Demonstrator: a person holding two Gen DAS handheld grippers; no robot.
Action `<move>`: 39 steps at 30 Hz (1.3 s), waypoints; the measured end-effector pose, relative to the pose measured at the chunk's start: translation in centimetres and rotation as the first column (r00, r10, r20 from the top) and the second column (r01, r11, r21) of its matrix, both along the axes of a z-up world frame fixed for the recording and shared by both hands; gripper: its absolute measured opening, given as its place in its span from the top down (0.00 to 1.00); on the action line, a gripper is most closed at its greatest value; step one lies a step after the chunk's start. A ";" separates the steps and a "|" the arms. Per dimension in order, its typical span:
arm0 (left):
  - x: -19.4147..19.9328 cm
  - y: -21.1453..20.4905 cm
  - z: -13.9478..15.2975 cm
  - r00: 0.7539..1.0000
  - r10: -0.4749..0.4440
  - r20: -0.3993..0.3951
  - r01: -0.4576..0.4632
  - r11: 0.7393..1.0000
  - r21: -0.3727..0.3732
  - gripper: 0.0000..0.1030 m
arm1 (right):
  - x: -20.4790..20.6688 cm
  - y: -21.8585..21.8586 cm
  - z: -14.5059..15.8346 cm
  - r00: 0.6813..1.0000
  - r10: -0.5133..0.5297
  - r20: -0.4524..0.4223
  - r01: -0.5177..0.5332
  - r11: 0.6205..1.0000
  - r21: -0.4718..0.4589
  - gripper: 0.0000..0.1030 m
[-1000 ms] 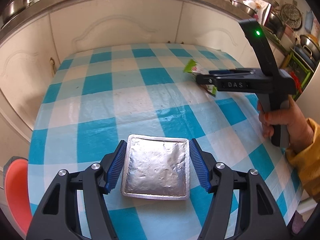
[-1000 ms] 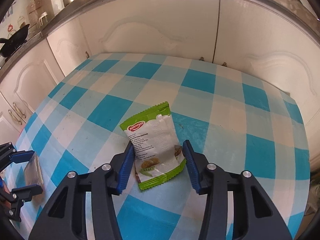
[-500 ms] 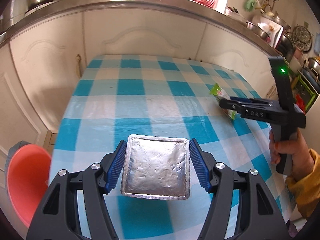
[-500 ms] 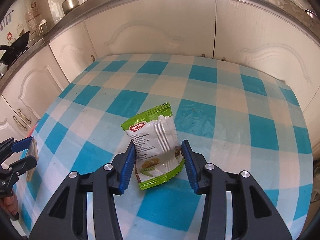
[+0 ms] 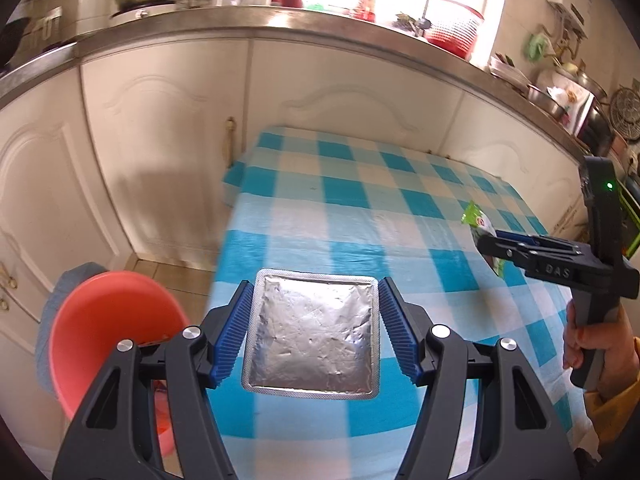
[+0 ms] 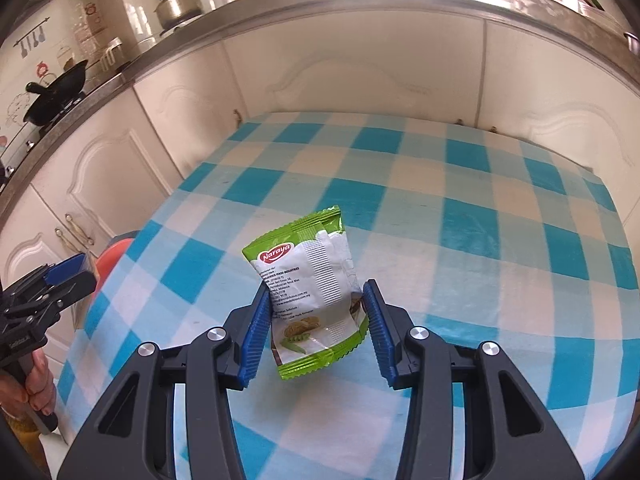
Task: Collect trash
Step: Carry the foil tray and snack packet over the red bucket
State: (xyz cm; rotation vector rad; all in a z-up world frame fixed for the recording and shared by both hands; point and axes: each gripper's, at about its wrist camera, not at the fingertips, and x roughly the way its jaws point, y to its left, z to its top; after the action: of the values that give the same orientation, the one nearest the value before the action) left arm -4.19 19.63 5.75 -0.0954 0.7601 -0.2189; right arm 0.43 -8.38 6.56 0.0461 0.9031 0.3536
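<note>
My left gripper (image 5: 314,330) is shut on a square silver foil packet (image 5: 312,336), held in the air above the near left edge of the checked table (image 5: 360,208). A salmon-pink bin (image 5: 104,332) stands on the floor just left of the packet. My right gripper (image 6: 316,328) is shut on a green and white snack wrapper (image 6: 308,284), lifted clear of the tablecloth (image 6: 480,240). The left wrist view shows that right gripper (image 5: 486,242) at the right edge, with the wrapper (image 5: 476,220) sticking out of its blue pads. The left gripper (image 6: 76,270) appears at the far left of the right wrist view.
White cabinet doors (image 5: 168,136) run behind the table under a steel counter (image 5: 280,20) crowded with pots and bowls. A hand with a yellow sleeve (image 5: 600,356) grips the right tool. Tiled floor (image 5: 172,276) shows between table and cabinets.
Both grippers have drawn back and risen from the table with their trash. The left one has swung left, bringing the pink bin more into view beside the foil packet.
</note>
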 end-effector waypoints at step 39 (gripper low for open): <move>-2.3 19.1 -5.4 0.918 0.390 -0.075 -0.391 0.920 0.001 0.38 | -1.3 28.6 1.6 0.889 0.457 -0.028 -0.456 0.889 0.032 0.54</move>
State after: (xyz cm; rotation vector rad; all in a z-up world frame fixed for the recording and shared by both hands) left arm -6.53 38.72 0.36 -0.2676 0.7970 0.1622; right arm -0.86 20.21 8.21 -0.1424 0.9406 0.8066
